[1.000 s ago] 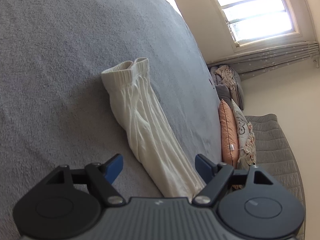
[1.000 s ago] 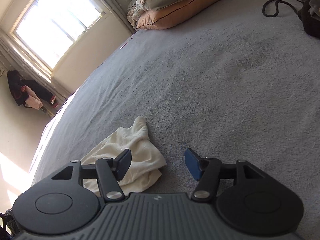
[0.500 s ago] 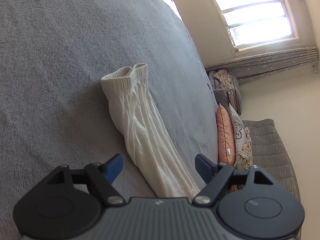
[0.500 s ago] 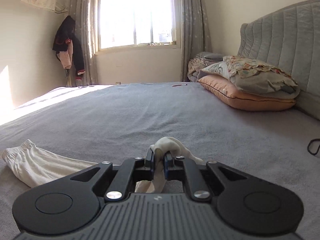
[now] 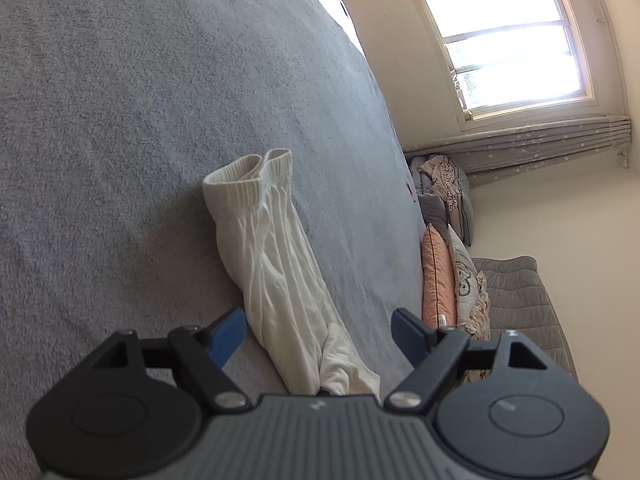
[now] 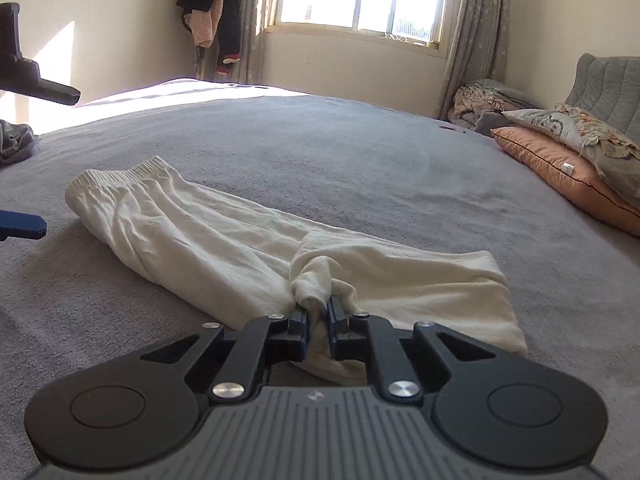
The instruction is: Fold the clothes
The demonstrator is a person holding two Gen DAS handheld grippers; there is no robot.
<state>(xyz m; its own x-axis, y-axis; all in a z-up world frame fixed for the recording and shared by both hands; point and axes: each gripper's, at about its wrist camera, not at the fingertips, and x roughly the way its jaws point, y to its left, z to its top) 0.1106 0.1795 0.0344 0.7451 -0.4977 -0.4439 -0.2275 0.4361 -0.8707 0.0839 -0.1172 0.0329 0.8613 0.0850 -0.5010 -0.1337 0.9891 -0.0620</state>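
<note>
On the grey bed (image 6: 360, 152) white trousers (image 6: 208, 240) lie stretched out ahead of both grippers, the right gripper (image 6: 318, 316) clamped on a bunched fold at their near end, the left gripper (image 5: 316, 332) spread apart straddling them.
</note>
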